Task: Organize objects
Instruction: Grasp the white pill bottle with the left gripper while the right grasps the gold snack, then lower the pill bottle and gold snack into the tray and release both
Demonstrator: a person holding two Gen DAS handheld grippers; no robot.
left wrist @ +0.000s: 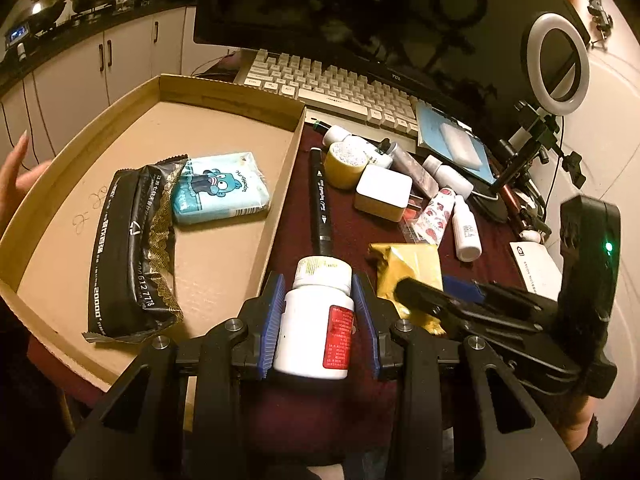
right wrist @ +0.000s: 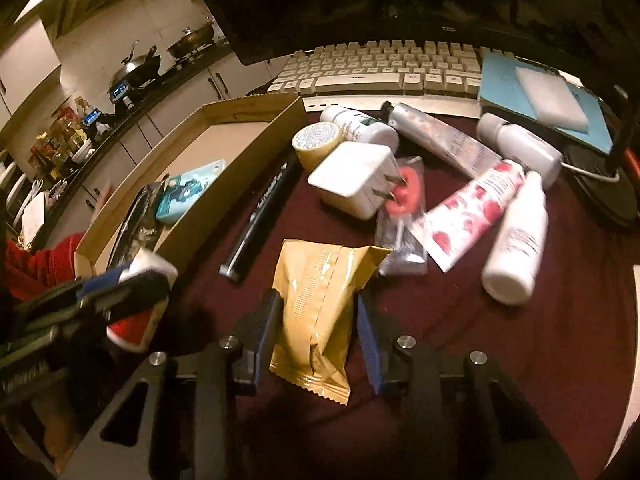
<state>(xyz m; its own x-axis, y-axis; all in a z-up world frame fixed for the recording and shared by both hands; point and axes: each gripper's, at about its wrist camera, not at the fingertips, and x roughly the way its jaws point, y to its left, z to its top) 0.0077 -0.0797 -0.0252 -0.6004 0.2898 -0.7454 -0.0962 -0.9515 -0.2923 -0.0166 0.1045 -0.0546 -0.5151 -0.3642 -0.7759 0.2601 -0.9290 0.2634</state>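
My left gripper (left wrist: 318,276) is shut on an upright white pill bottle (left wrist: 316,320) with a red label, just right of the cardboard tray's (left wrist: 296,148) wall. The tray holds a black packet (left wrist: 132,248) and a blue tissue pack (left wrist: 220,188). My right gripper (right wrist: 318,295) is shut on a gold foil packet (right wrist: 320,300) lying on the dark red cloth, its blue pads against both long sides. In the right wrist view the left gripper (right wrist: 132,280) appears blurred at the left, beside the tray (right wrist: 248,112).
Beyond the grippers on the cloth lie a black marker (right wrist: 260,216), a white plug (right wrist: 352,184), a yellow tape roll (right wrist: 316,144), tubes and several white bottles (right wrist: 516,240). A keyboard (left wrist: 332,84), monitor and ring light (left wrist: 558,64) stand behind. A bare hand (left wrist: 16,176) rests at the tray's left rim.
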